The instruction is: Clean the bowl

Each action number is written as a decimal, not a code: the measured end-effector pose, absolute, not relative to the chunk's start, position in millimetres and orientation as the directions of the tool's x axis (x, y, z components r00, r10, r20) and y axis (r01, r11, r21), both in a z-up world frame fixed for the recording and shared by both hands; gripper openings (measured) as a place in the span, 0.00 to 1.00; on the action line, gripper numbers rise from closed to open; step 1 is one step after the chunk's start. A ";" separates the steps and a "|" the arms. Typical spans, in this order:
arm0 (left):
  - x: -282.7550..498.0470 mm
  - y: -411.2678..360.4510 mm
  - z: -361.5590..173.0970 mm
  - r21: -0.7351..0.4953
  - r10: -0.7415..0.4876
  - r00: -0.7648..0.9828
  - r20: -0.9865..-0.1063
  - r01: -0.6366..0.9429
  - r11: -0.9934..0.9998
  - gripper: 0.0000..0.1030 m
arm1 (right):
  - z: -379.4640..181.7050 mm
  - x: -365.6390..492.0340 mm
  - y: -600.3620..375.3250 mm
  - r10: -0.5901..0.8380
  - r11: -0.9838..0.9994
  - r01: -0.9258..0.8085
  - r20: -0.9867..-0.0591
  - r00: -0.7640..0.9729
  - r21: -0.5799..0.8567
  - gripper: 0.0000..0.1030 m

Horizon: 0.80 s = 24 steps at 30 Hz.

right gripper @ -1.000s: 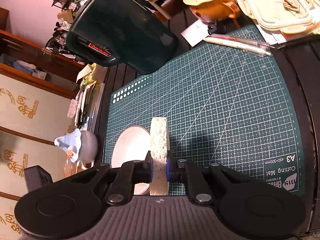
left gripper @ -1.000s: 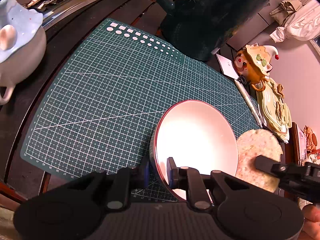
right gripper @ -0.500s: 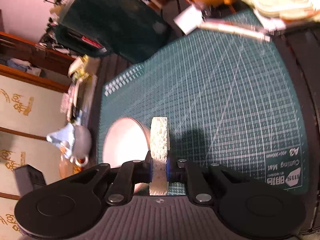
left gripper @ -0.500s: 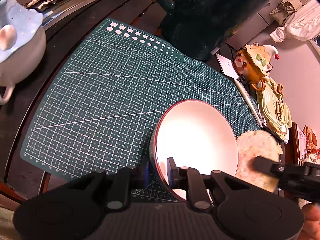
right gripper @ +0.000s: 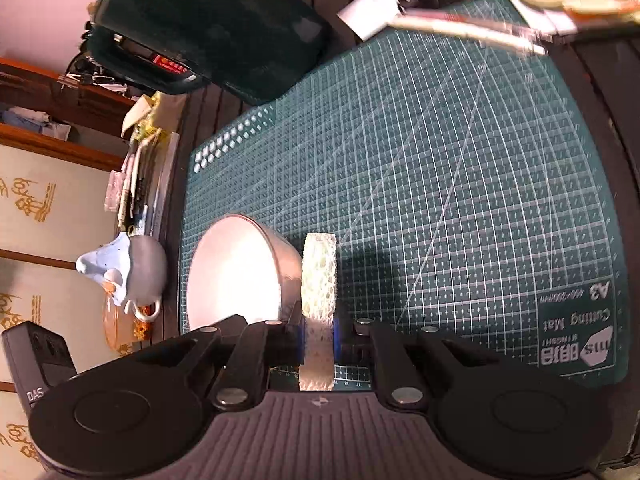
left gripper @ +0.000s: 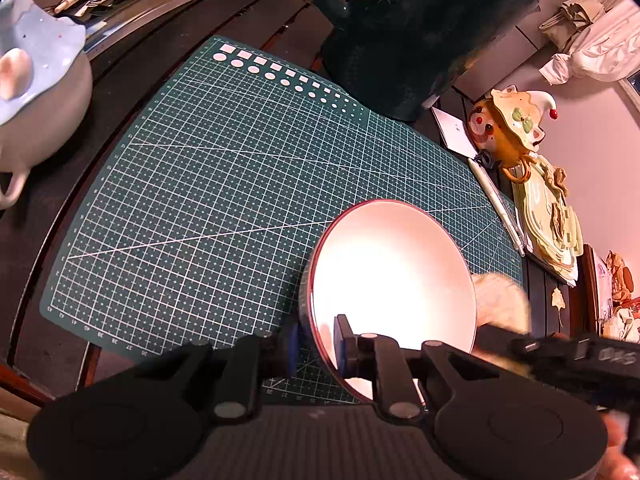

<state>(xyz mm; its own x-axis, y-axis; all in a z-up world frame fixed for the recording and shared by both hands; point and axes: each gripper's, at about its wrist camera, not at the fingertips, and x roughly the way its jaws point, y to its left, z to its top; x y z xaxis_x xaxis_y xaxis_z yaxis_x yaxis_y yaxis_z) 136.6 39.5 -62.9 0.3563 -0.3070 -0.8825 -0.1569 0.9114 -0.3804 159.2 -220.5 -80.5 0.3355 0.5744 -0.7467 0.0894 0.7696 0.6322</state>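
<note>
The bowl [left gripper: 394,284] is tilted on its side over the near right part of the green cutting mat [left gripper: 224,184], its pale interior facing the left wrist camera. The left tongs [left gripper: 316,346] are clamped on the bowl's near rim, one pad inside and one outside. The sponge [right gripper: 319,280] is pinched edge-on in the right tongs [right gripper: 319,340] and sits just beside the bowl's outer wall; contact cannot be confirmed. In the left wrist view the sponge appears blurred to the right of the bowl. The mat lies on a dark counter [left gripper: 52,340], with a large dark green container [left gripper: 420,28] at its far edge and a blue-lidded pot [left gripper: 36,92] to the left.
</note>
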 end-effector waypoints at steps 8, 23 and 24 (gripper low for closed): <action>136.6 39.8 -62.6 -0.380 -0.307 0.356 -0.883 -0.156 0.912 0.15 | -64.3 155.1 -227.5 0.568 0.766 0.067 -0.721 0.397 0.640 0.11; 136.6 40.9 -62.8 -0.380 -0.308 0.355 -0.883 -0.155 0.912 0.15 | -59.4 155.2 -228.3 0.570 0.768 0.045 -0.714 0.407 0.638 0.11; 136.5 40.8 -62.7 -0.380 -0.307 0.356 -0.883 -0.155 0.912 0.15 | -60.4 155.8 -227.4 0.569 0.771 0.041 -0.716 0.406 0.636 0.11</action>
<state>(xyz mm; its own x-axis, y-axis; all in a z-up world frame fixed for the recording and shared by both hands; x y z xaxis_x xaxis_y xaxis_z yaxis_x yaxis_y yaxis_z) 136.5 40.8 -62.7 0.3555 -0.3073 -0.8827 -0.1553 0.9118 -0.3801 155.8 -227.4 -60.4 0.4058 0.5687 -0.7155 0.0413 0.7706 0.6359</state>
